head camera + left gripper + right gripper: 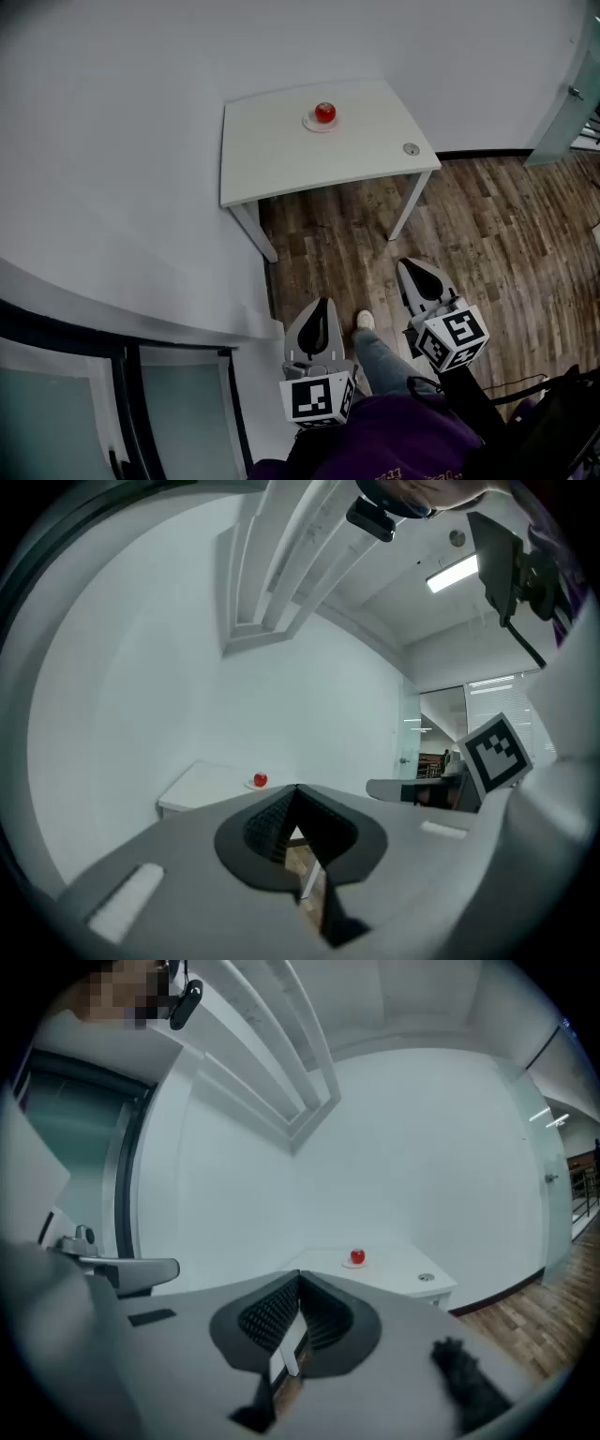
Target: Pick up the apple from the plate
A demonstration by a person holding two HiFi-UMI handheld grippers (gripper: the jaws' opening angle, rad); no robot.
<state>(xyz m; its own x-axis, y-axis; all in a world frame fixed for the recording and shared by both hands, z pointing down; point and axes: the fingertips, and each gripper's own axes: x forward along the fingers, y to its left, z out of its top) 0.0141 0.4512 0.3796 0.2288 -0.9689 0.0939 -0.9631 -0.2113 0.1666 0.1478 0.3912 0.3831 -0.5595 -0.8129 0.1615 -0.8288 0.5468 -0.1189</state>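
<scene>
A red apple (325,112) sits on a small white plate (308,123) near the far edge of a white table (281,155). It shows small and distant in the left gripper view (260,780) and the right gripper view (357,1257). My left gripper (323,302) and right gripper (405,264) hang close to my body, well short of the table, both pointing toward it. Each one's jaws meet at the tips with nothing between them: the left gripper (298,787) and the right gripper (300,1275) are both shut and empty.
A round grommet (411,148) sits at the table's right corner. The table stands against a white wall, over a wood floor (487,234). My leg and shoe (365,321) are between the grippers. A glass door (565,94) is at far right, a dark-framed door (131,394) at lower left.
</scene>
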